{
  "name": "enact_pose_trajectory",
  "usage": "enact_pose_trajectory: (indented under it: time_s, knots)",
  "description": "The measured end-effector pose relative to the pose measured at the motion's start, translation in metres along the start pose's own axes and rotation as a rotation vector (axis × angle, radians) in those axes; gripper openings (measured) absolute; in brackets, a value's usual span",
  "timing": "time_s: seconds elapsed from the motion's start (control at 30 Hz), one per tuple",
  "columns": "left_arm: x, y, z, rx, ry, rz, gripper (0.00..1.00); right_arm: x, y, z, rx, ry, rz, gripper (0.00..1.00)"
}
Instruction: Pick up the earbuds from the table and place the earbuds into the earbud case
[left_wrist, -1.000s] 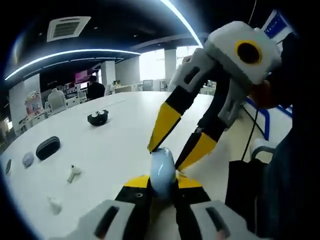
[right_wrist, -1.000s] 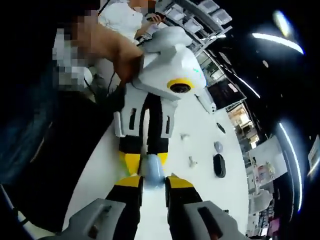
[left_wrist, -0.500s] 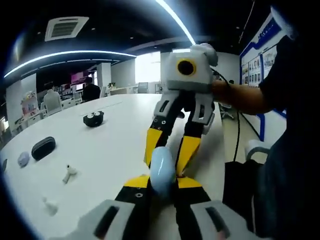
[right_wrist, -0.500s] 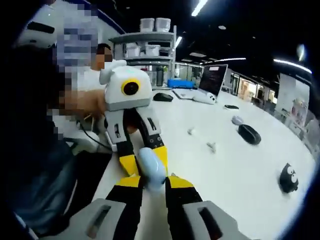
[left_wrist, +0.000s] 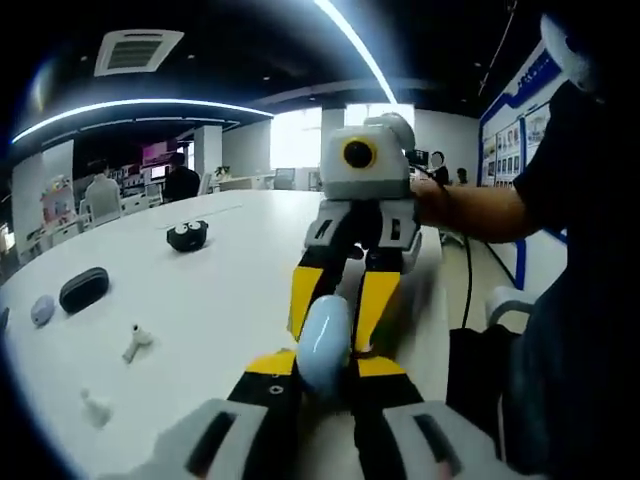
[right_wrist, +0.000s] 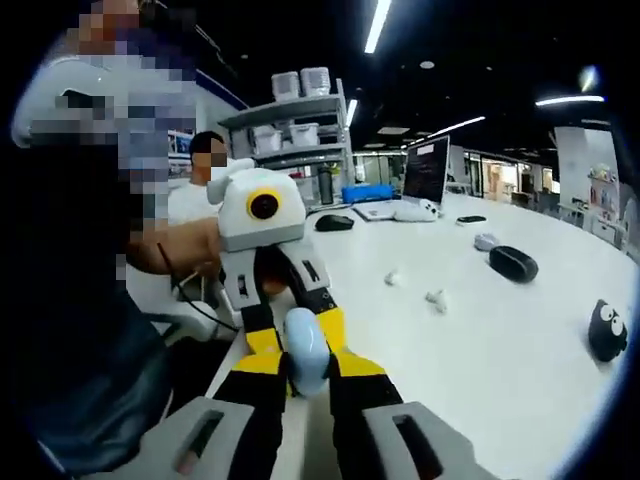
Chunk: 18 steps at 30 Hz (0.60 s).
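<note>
the white worktop (left_wrist: 230, 270) carried both earbuds (left_wrist: 135, 342), lying loose and well apart from the pale blue earbud case (left_wrist: 322, 345), so neither had been picked up or placed, and the whole task remained. the left hand-held gripper (left_wrist: 320, 368) and the right hand-held gripper (right_wrist: 298, 366) both had their jaws closed on the case, held between them above the near edge. a black oval pouch (left_wrist: 83, 288) and a small black figure (left_wrist: 186, 235) lay further off, obstructing nothing.
</note>
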<state>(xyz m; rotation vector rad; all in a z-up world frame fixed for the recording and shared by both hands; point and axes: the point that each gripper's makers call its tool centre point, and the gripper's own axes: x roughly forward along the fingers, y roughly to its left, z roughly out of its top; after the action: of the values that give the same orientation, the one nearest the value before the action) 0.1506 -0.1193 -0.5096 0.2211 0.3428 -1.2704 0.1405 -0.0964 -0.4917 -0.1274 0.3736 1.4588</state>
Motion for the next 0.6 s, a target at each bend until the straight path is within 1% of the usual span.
enact_pose_trajectory:
  time_s: [0.13, 0.23, 0.3, 0.4, 0.47, 0.5, 0.6]
  knots:
    - [0.000, 0.001, 0.000, -0.013, -0.011, 0.005, 0.25, 0.000, -0.001, 0.002, 0.064, -0.013, -0.004, 0.15]
    - [-0.001, 0.004, 0.000, -0.028, -0.019, 0.015, 0.26, -0.002, -0.004, 0.003, 0.135, -0.021, -0.021, 0.14]
    - [-0.004, 0.006, 0.000, -0.035, -0.026, 0.029, 0.27, -0.004, -0.007, 0.004, 0.197, -0.024, -0.035, 0.14]
    - [-0.006, 0.008, -0.002, -0.047, -0.033, 0.044, 0.31, -0.007, -0.009, 0.008, 0.266, -0.045, -0.040, 0.14]
    - [-0.009, 0.008, -0.003, -0.051, -0.038, 0.053, 0.32, -0.009, -0.010, 0.014, 0.321, -0.071, -0.043, 0.14]
    - [-0.010, 0.008, -0.004, -0.053, -0.041, 0.059, 0.32, -0.009, -0.011, 0.016, 0.333, -0.076, -0.044, 0.14]
    - [-0.015, 0.008, -0.004, -0.063, -0.053, 0.074, 0.33, -0.013, -0.020, 0.022, 0.408, -0.101, -0.071, 0.14]
